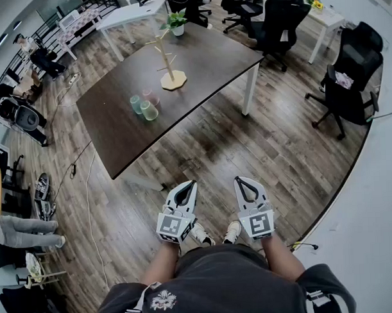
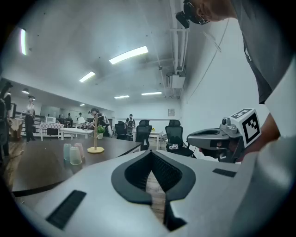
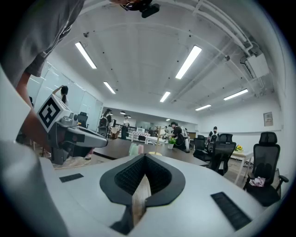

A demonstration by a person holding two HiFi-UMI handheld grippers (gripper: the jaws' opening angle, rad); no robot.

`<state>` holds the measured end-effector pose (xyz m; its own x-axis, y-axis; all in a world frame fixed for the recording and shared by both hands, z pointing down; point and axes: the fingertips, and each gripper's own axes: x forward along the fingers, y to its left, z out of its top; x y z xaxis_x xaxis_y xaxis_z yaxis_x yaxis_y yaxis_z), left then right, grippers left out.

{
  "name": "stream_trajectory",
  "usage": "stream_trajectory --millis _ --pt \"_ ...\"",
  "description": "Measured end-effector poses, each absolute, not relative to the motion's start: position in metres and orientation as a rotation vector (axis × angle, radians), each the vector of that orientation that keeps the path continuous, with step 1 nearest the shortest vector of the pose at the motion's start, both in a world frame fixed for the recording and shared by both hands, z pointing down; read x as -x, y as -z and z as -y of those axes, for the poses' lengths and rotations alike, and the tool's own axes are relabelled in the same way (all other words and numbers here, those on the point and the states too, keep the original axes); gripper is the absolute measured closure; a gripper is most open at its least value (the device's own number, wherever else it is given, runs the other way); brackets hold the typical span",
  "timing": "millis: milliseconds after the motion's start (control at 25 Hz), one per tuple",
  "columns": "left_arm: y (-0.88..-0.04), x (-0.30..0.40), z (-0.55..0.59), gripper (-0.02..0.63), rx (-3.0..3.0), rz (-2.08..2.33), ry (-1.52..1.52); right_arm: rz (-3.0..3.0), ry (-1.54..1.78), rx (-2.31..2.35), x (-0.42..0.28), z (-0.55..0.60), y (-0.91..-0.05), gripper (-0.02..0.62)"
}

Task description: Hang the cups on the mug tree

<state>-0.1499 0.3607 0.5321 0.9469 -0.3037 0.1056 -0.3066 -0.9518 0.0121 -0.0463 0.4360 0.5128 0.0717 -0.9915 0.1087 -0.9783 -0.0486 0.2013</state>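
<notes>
Three translucent cups (image 1: 146,106), pale green, teal and pink, stand together upside down on the dark table (image 1: 111,130). Beyond them stands the bare wooden mug tree (image 1: 170,65). Both grippers hang low in front of the person's body, over the floor and well short of the table. My left gripper (image 1: 188,185) is shut with nothing in it, and so is my right gripper (image 1: 239,180). The left gripper view shows the cups (image 2: 74,153) and mug tree (image 2: 95,139) far off past my left gripper (image 2: 150,153). The right gripper view shows the cups (image 3: 134,149) and mug tree (image 3: 156,141) beyond my right gripper (image 3: 144,157).
A potted plant (image 1: 176,22) sits at the table's far end. Black office chairs (image 1: 350,76) stand to the right and behind the table, with white tables (image 1: 130,14) further back. A cable (image 1: 88,188) trails over the wood floor on the left. People are in the background.
</notes>
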Motion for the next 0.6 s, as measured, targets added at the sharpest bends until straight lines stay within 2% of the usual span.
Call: stream_trajectory --millis 600 --pt "-0.530 0.139 -0.369 0.598 -3.084 0.502 -0.166 2.040 0.076 -2.152 0.040 -0.432 -0.510 0.569"
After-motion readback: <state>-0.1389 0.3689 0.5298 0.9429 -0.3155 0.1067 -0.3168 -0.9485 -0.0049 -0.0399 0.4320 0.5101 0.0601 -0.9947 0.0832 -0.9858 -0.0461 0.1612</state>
